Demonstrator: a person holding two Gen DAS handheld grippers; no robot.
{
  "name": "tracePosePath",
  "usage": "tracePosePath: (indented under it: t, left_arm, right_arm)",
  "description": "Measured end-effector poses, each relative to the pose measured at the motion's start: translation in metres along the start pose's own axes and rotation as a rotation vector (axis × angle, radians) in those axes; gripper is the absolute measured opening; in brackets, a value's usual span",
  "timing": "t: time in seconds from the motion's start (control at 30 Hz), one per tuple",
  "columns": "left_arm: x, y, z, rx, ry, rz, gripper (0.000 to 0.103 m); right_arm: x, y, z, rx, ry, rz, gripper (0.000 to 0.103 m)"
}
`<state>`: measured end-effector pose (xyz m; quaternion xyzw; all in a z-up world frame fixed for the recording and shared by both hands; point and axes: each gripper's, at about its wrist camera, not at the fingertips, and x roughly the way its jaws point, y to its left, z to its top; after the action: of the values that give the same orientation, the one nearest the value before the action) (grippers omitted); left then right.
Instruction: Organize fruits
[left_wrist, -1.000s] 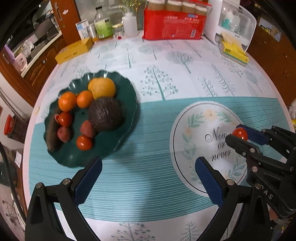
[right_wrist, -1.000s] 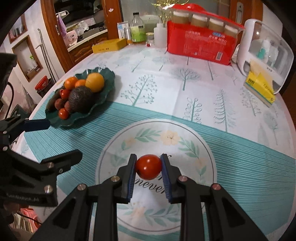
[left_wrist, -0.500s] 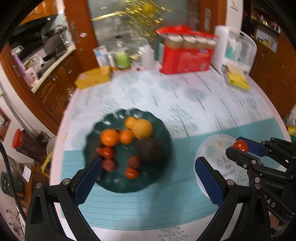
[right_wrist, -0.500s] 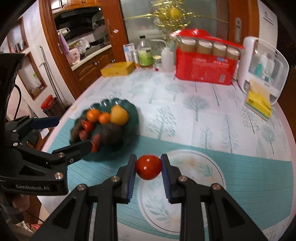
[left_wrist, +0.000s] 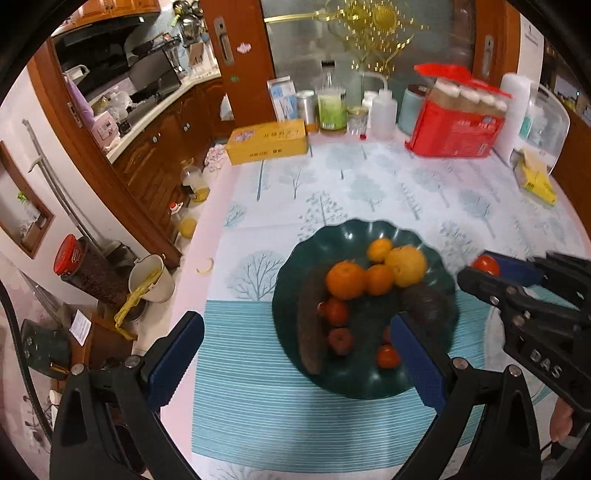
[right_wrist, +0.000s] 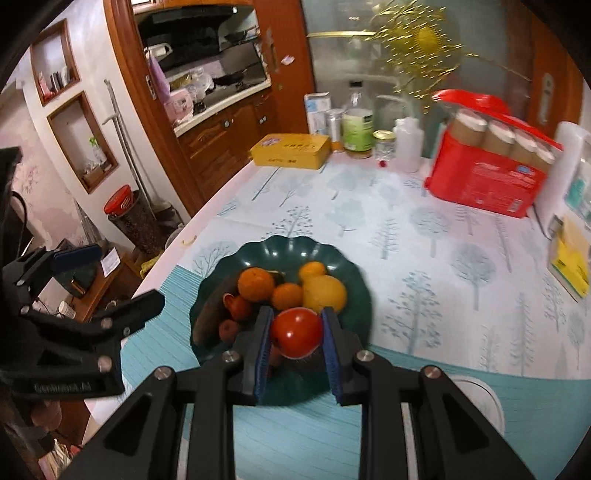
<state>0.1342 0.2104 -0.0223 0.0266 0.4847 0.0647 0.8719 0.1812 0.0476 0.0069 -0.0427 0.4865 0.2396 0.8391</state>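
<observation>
The small round red tomato (right_wrist: 296, 333) sits squeezed between the two blue pads of the right gripper (right_wrist: 295, 334). It is up in the air, in front of the dark green wavy-edged plate (right_wrist: 221, 354), not yet on it. In the left wrist view the same tomato shows at the right, near the plate's edge.

The plate already holds two orange tangerines (right_wrist: 256, 283), a yellow lemon-like fruit (right_wrist: 325, 293), more small red fruits (right_wrist: 238, 306), a long brown fruit and a dark round one. It rests on the table with the blue striped, tree-print cloth (right_wrist: 436, 258).

The left gripper (left_wrist: 295, 354) holds nothing; its blue pads stand wide apart above the near side of the plate.

The step in hand looks like carrying the tomato to the plate with the other fruits. The next move likely calls for lowering it over a bare spot on the plate, then letting the pads part gently so it does not roll off.
</observation>
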Motion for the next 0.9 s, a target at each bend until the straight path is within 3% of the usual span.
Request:
tracePosePath:
  t: [0.2, 0.43, 0.63, 0.9]
  left_arm:
    - [0.045, -0.004, -0.011, 0.085, 0.069, -0.003, 0.1]
    - [0.074, -0.007, -0.021, 0.104, 0.137, -0.056, 0.1]
    - [0.071, -0.01, -0.026, 0.104, 0.141, -0.11, 0.1]
    - [0.048, -0.025, -0.032, 0.093, 0.114, -0.157, 0.1]
  right_arm:
    - [0.058, 0.01, 0.002, 0.004, 0.102, -0.01, 0.026]
    - [0.095, 0.008, -0.008, -0.008, 0.178, -0.042, 0.028]
    - [0.082, 0.007, -0.011, 0.001, 0.142, -0.045, 0.049]
    - [0.041, -0.004, -0.029, 0.049, 0.084, -0.047, 0.05]
